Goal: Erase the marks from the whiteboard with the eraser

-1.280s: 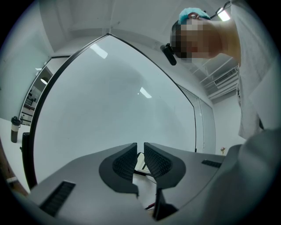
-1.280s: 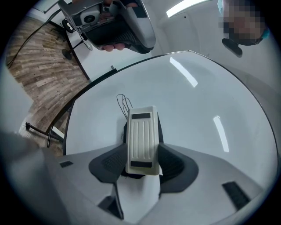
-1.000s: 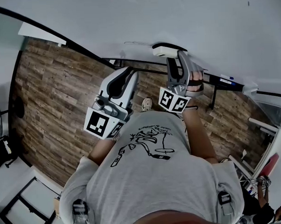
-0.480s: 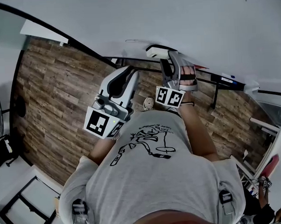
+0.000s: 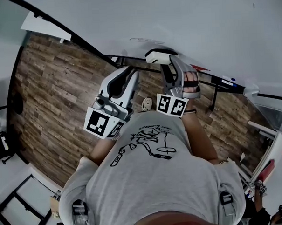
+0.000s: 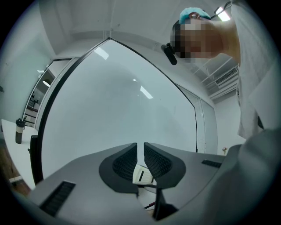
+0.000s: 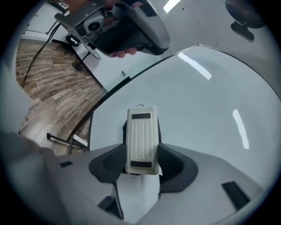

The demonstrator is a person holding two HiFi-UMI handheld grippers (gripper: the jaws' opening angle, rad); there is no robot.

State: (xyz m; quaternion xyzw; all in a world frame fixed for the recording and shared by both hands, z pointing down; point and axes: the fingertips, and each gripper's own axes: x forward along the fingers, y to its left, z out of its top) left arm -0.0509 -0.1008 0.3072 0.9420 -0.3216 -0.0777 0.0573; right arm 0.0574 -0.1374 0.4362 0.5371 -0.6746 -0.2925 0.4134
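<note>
The eraser (image 7: 141, 132) is clamped lengthwise between the jaws of the right gripper (image 7: 141, 154). Its pad looks pressed to the lower part of the whiteboard (image 5: 183, 14), near the bottom frame. A faint thin mark (image 5: 146, 40) shows on the board just beyond it. To do this stroke well, I'd hold the pad flat with even pressure, sweep right across that line, and not tip it onto an edge. The left gripper (image 6: 139, 159) hangs off the board, its jaws nearly together and holding nothing.
</note>
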